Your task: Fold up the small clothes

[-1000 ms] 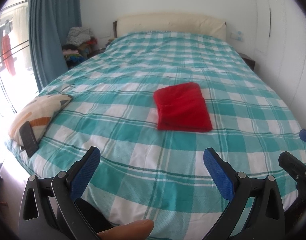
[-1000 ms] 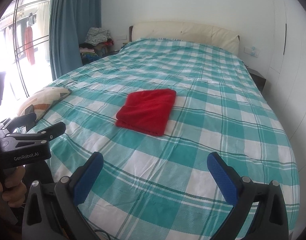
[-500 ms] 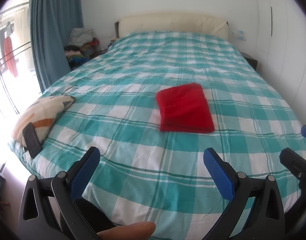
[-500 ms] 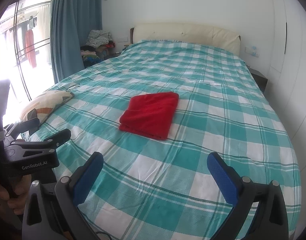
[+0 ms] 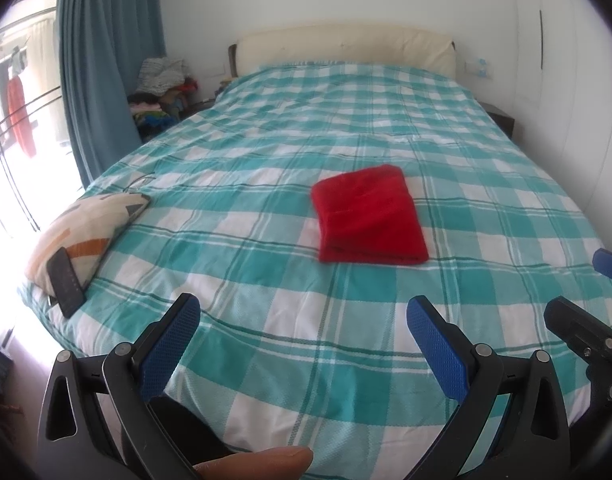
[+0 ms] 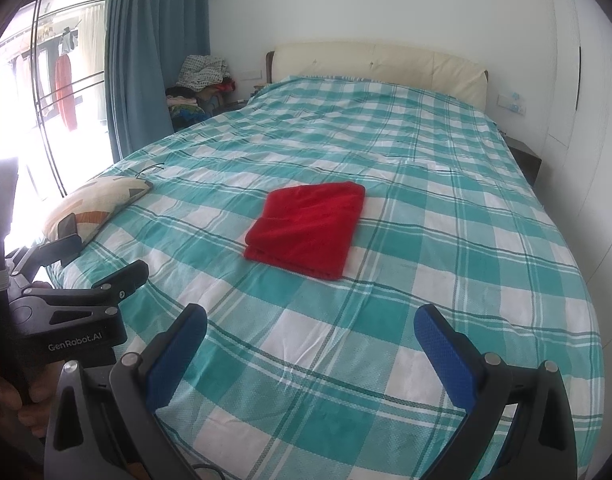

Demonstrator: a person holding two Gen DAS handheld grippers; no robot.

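Red cloth [image 5: 369, 216] lies folded on bed [image 5: 266, 152]; left gripper [image 5: 304, 326] and right gripper [image 6: 309, 330] fingers spread wide, empty, well short of it.

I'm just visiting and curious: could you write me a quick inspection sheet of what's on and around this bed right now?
Surface: bed with a teal and white checked cover, fairly smooth.
Job's things: red cloth, folded into a rectangle, lying flat mid-bed.
Clutter: patterned cushion at the bed's left edge, a dark phone leaning on it.
Grippers: left gripper and right gripper both open, empty, near the foot of the bed, apart from the cloth.
Cables: a thin dark cord beyond the cushion.
Surroundings: cream headboard, blue curtain, a pile of clothes beside the bed.
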